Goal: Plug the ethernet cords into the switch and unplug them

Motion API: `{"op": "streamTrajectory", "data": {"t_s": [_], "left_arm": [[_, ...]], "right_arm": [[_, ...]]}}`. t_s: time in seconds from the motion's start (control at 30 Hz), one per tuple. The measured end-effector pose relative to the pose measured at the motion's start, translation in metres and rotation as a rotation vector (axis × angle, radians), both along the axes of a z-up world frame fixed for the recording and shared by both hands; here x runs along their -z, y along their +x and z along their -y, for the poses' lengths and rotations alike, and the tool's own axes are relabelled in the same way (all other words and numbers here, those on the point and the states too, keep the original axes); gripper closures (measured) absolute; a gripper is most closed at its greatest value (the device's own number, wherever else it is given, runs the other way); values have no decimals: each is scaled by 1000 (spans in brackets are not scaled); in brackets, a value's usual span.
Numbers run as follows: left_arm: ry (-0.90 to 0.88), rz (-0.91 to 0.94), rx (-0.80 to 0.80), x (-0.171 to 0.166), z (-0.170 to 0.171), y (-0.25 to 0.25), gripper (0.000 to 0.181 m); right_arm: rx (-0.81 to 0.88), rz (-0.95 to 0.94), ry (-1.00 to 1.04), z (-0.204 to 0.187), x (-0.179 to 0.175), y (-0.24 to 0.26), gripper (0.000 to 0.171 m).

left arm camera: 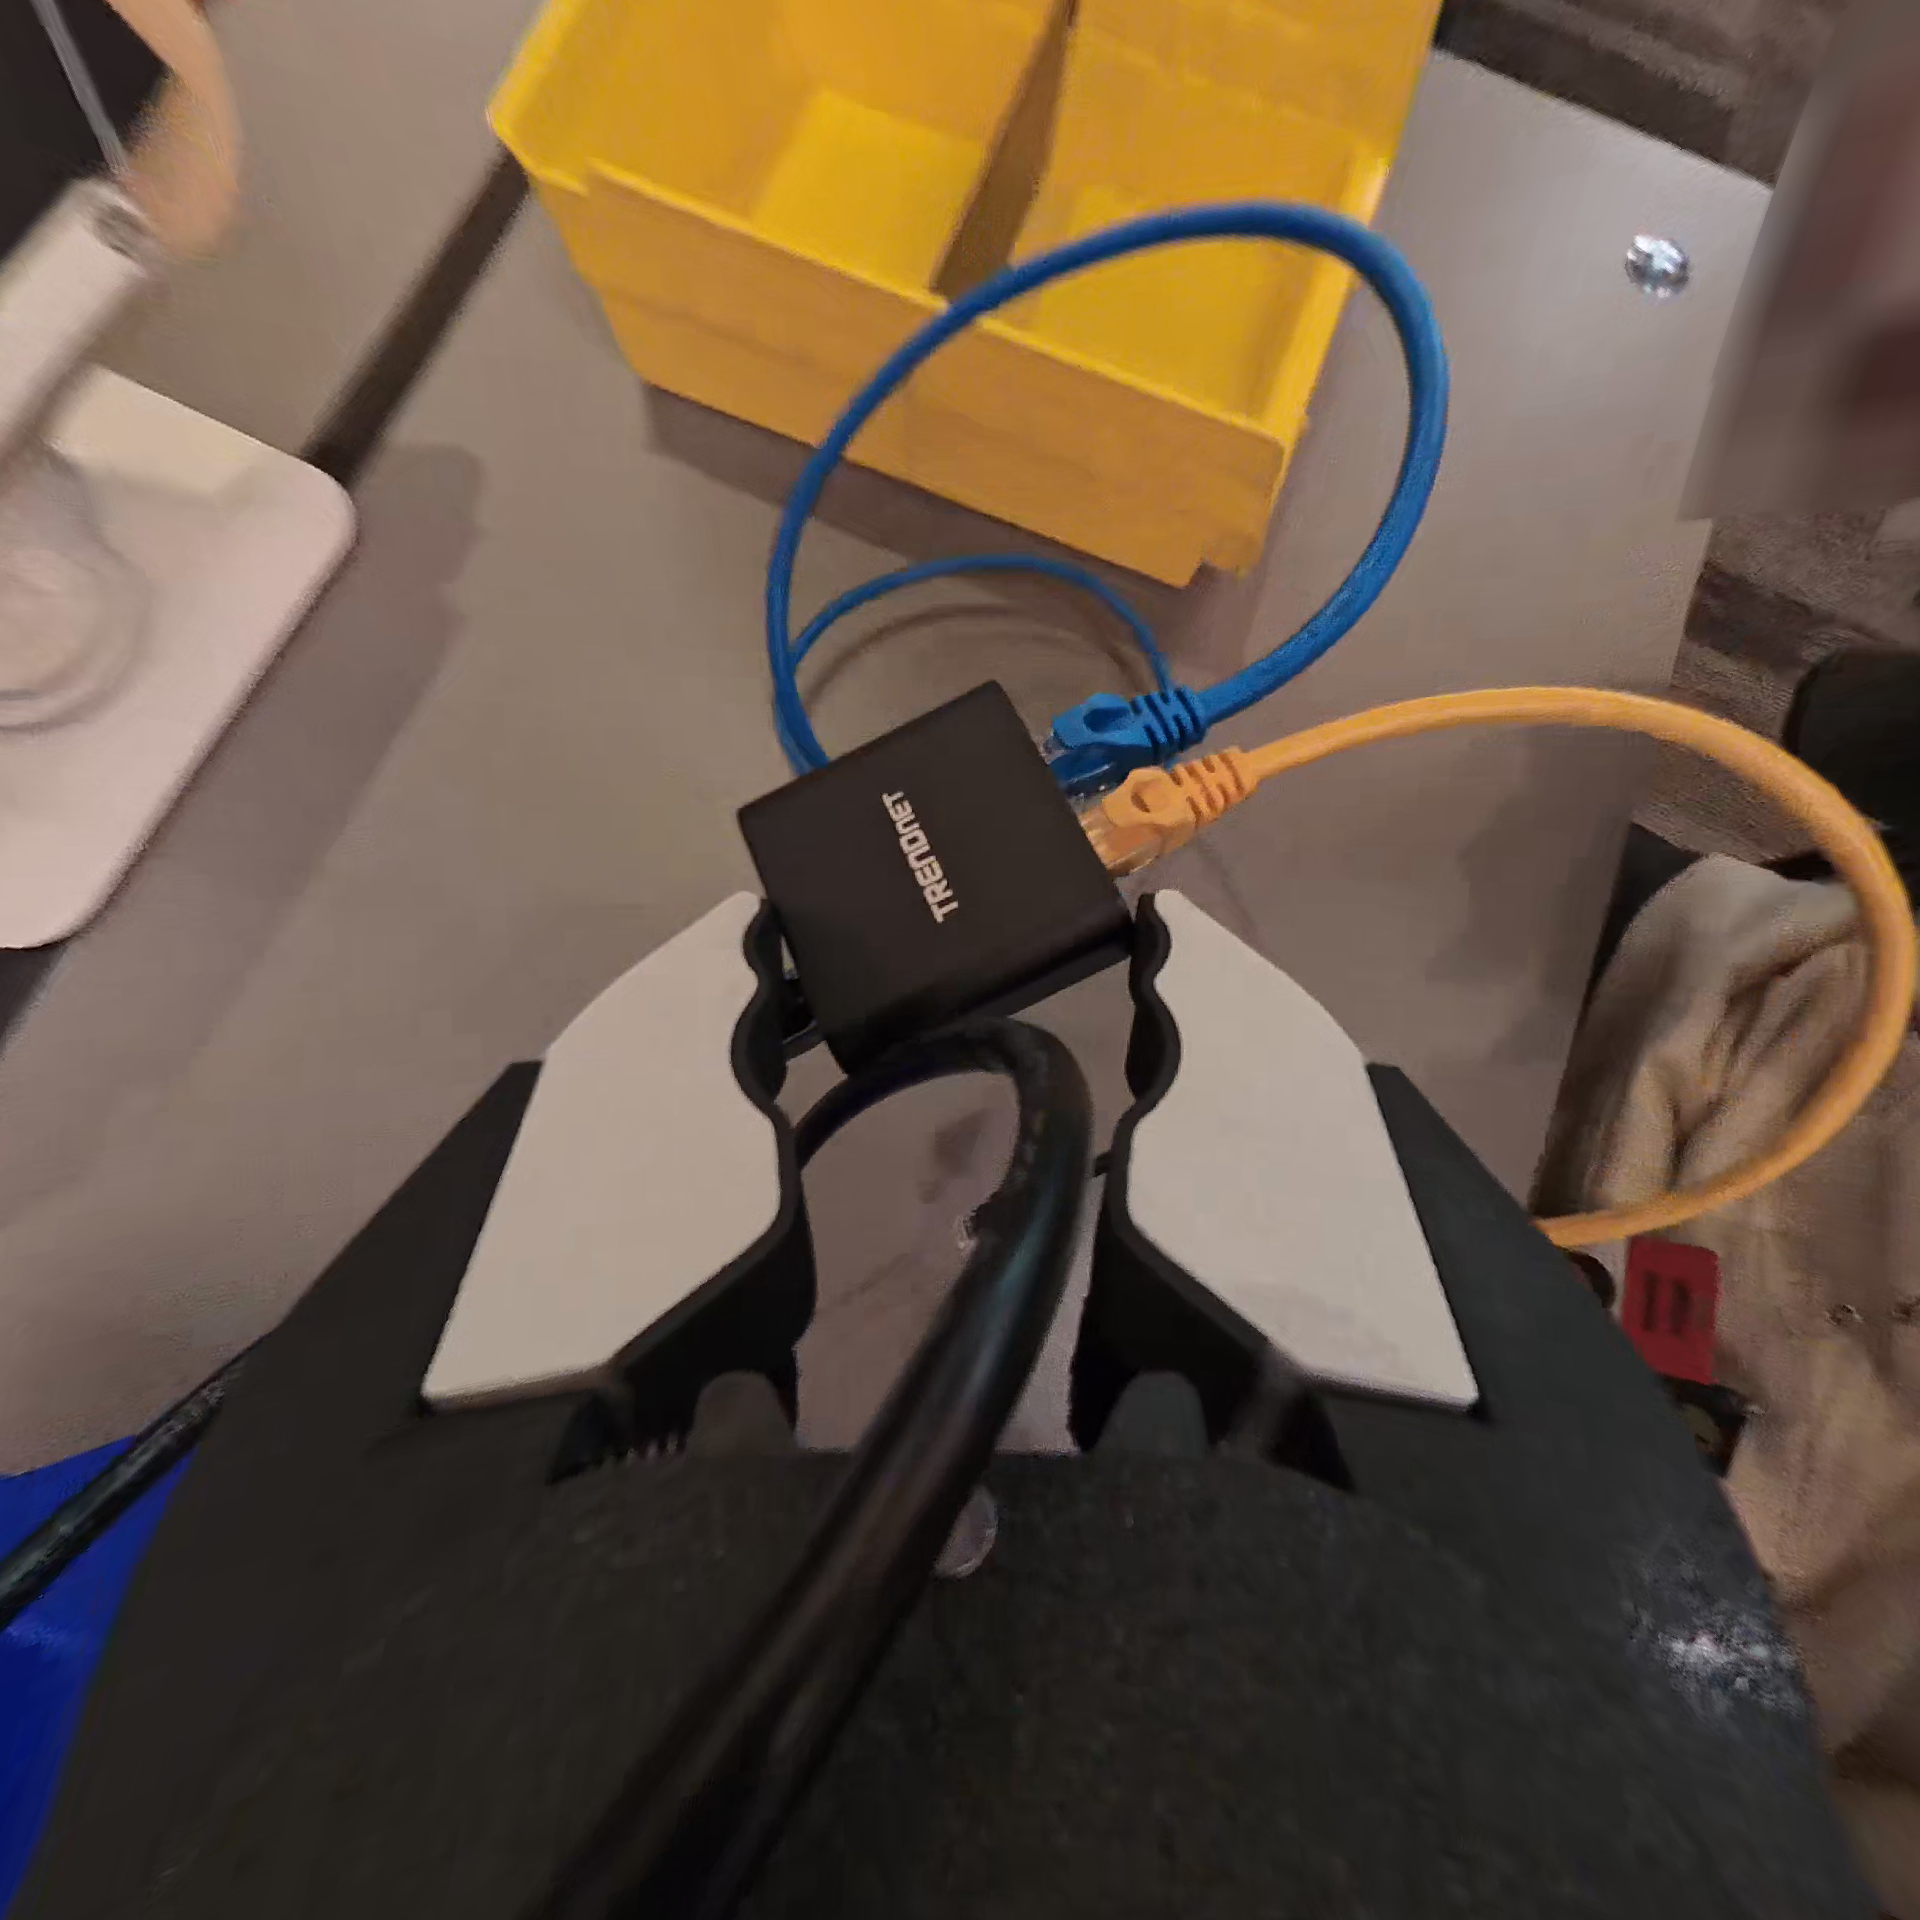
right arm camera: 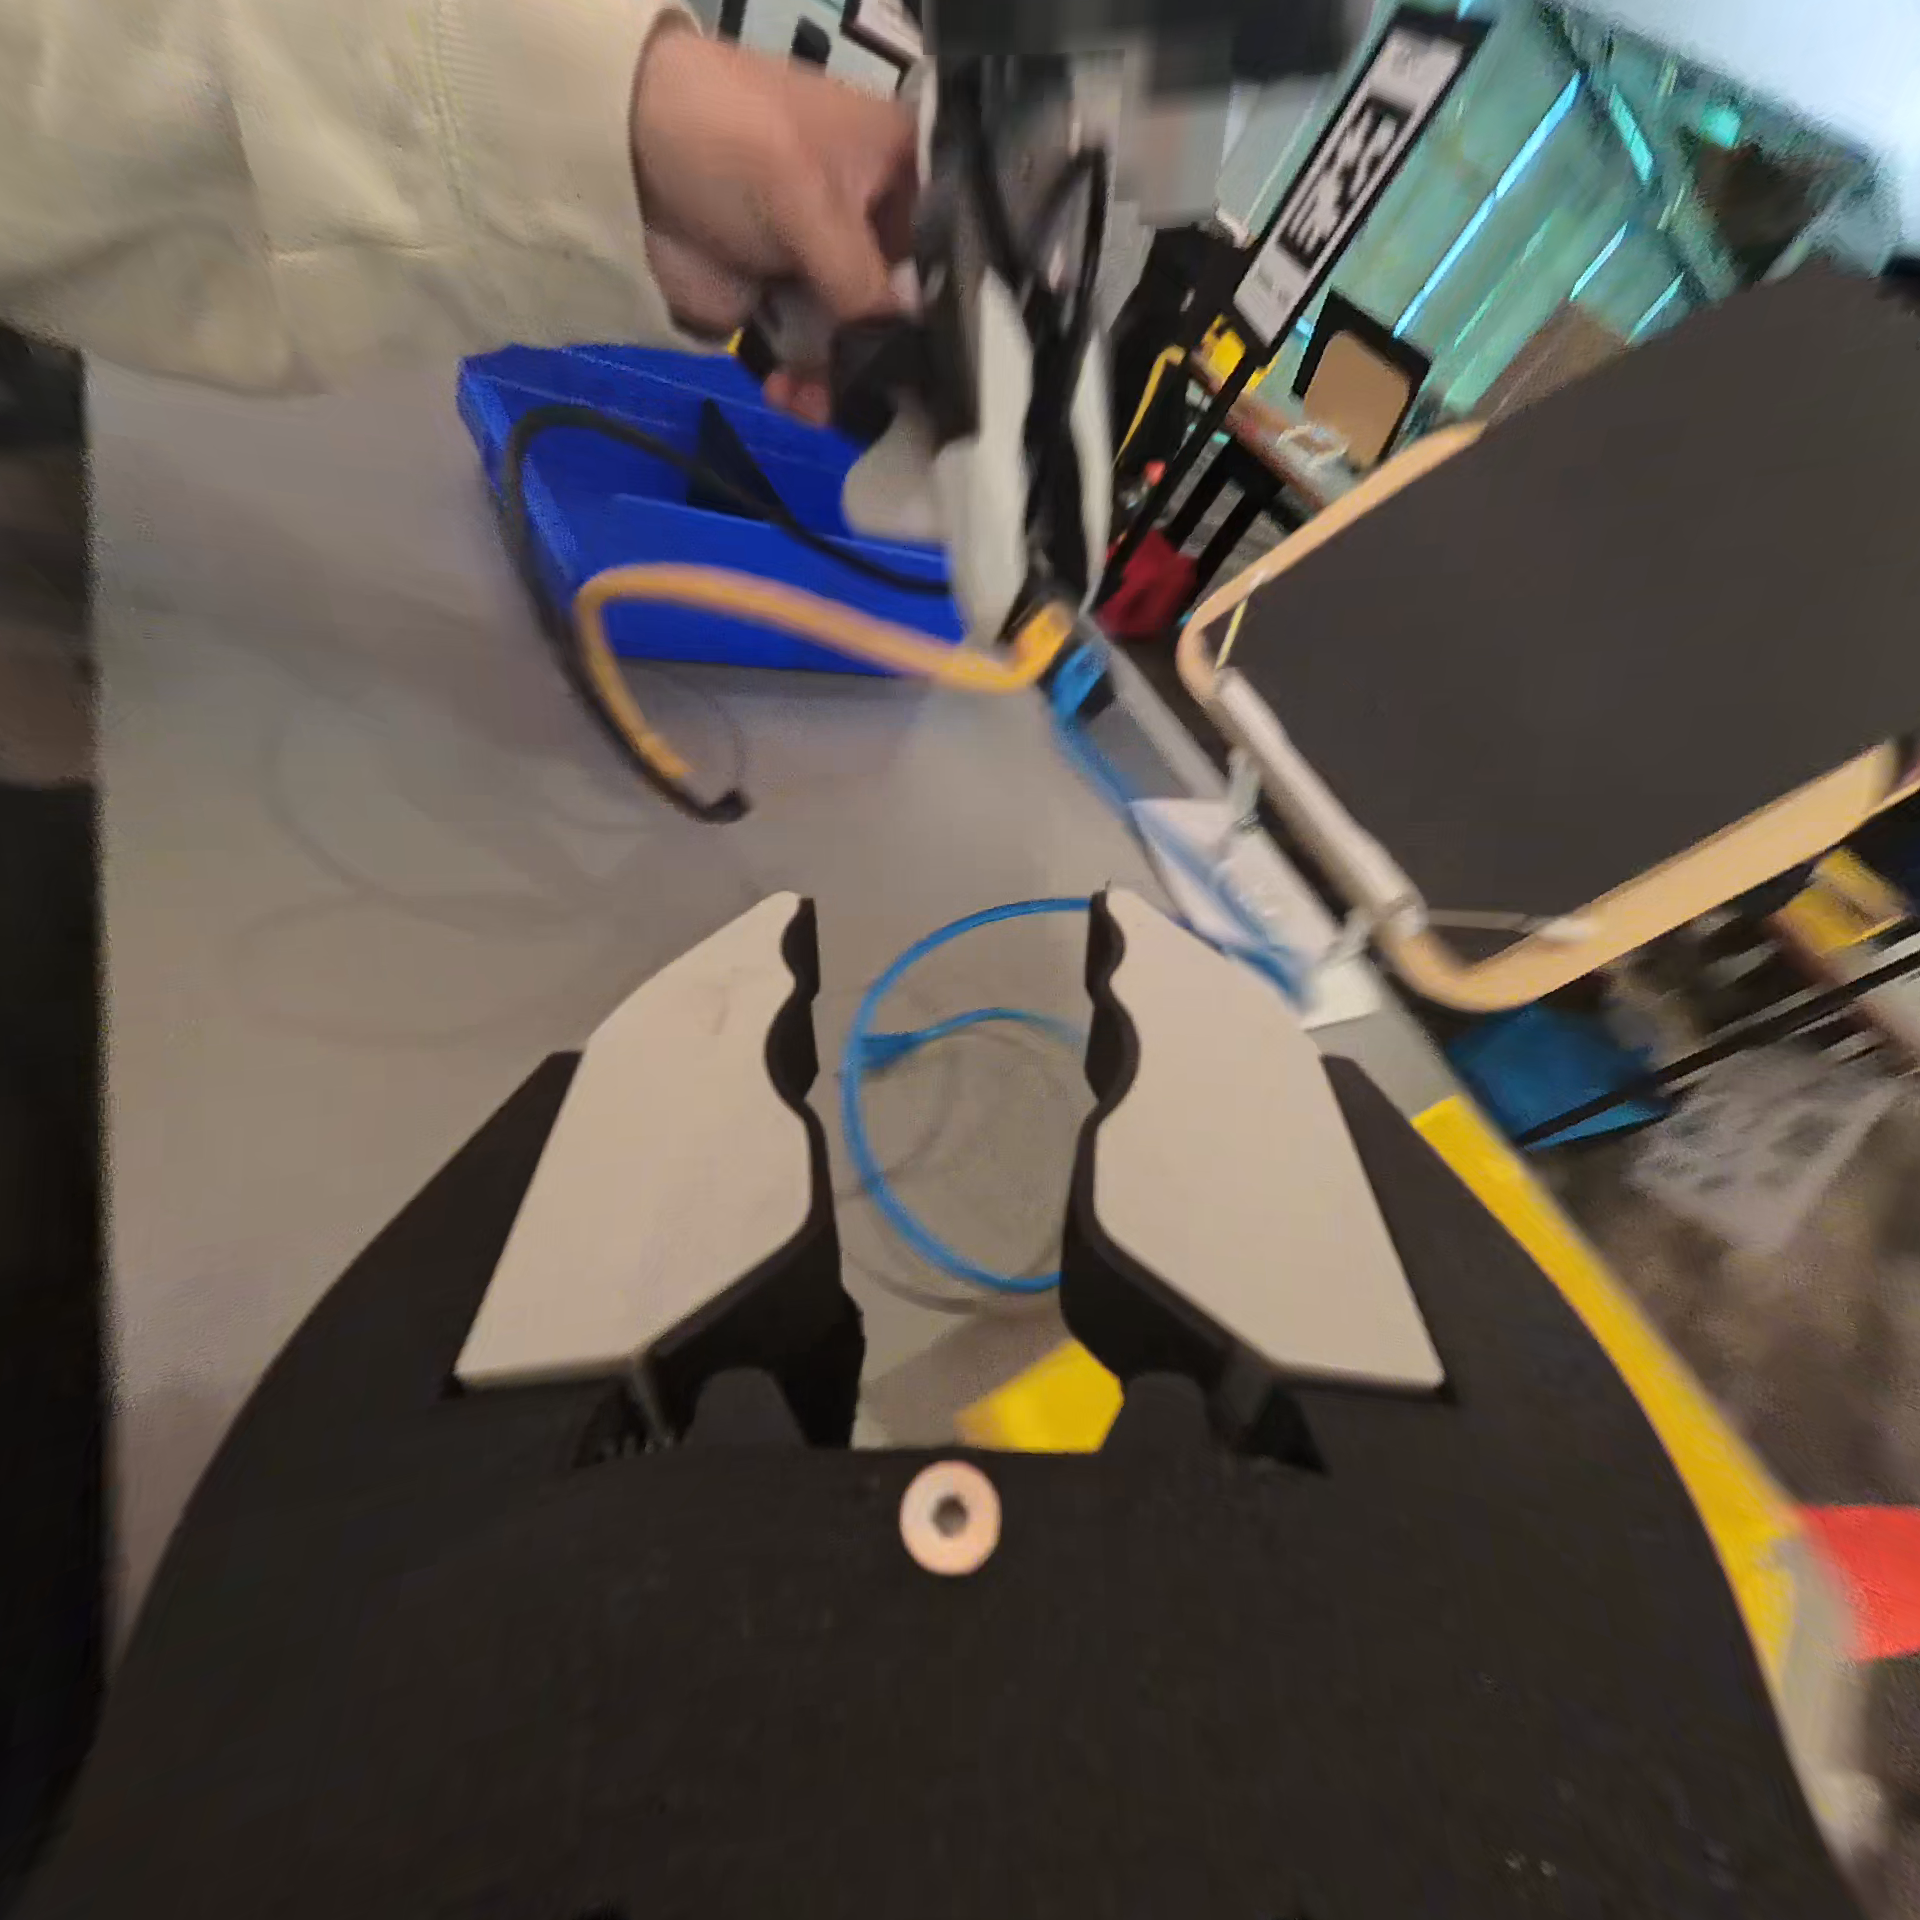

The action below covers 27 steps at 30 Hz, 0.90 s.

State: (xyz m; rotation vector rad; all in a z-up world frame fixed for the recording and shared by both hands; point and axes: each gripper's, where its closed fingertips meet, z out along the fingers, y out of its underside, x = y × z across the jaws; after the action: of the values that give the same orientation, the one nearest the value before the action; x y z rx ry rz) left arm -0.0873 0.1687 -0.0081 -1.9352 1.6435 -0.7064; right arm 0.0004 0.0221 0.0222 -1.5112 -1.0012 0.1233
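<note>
Left wrist view | switch (left arm camera: 935, 883) black, squarish | left fingers (left arm camera: 753, 935) pinching it | right fingers (right arm camera: 790, 935) wide

Switch (left arm camera: 930, 878) between the left tool's (left arm camera: 940, 940) fingertips, two cords (left arm camera: 1153, 769) at its right side, bin (left arm camera: 935, 260) behind.

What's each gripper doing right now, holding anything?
Left gripper: shut on the black switch, with the blue cord and orange cord plugged in.
Right gripper: open, holding nothing.
</note>
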Motion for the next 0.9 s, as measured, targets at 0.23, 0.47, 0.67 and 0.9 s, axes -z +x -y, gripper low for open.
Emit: {"op": "streamTrajectory", "data": {"t_s": [0.23,0.47,0.67,0.9], "left_arm": [[-194,5,145,15,44,7,117],[-295,102,382,3,84,-14,118],[-420,233,475,-6,92,-20,118],[-534,306,677,-10,113,-17,118]], "right_arm": [[-107,275,103,-79,-39,27,122],[-505,244,-4,-68,10,-58,125],[-541,223,110,-63,25,-102,124],[-621,218,155,-57,29,-115,143]]}}
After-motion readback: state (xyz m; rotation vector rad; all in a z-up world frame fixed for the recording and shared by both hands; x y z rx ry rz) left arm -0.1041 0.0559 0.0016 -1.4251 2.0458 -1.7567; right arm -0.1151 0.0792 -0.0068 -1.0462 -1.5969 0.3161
